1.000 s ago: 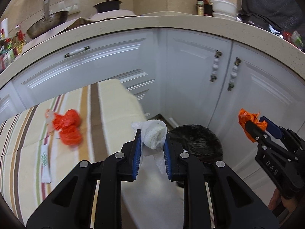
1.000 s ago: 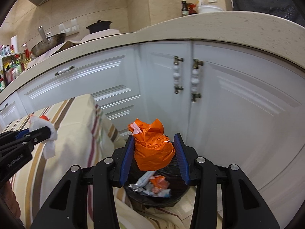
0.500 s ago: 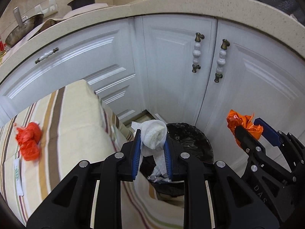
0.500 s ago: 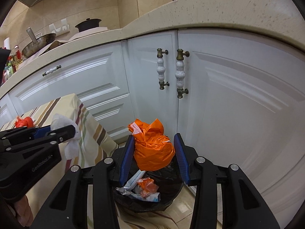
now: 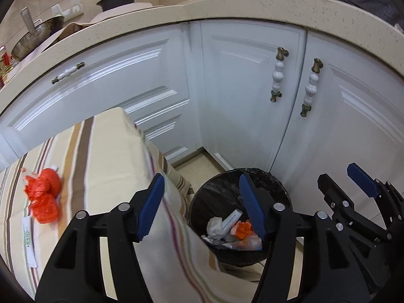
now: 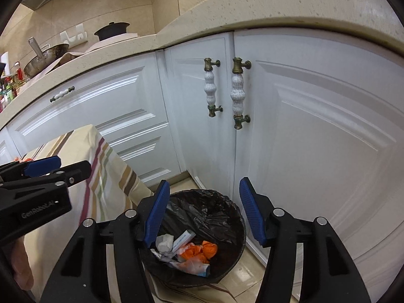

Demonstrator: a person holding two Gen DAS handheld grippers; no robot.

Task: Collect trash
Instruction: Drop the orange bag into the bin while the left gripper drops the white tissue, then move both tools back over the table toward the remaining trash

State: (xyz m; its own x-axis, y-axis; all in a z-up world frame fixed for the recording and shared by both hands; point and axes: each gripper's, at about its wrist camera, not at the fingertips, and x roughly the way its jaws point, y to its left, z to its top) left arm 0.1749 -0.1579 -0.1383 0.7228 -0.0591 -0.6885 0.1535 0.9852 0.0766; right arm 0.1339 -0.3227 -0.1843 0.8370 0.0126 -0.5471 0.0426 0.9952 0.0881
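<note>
The left gripper (image 5: 202, 202) and the right gripper (image 6: 203, 208) are both opening, with nothing between their pads. Below them, the bin (image 6: 227, 202) at lower centre holds white tissue (image 6: 164, 243) and orange bag (image 6: 202, 250). Only the left wrist view shows red wrappers (image 5: 43, 198) on the striped tablecloth (image 5: 106, 156), at left.

A black bin liner (image 6: 202, 212), orange wrappers (image 5: 43, 197) on a cream, brown-striped tablecloth (image 5: 106, 156), white cabinet doors (image 6: 315, 126).
</note>
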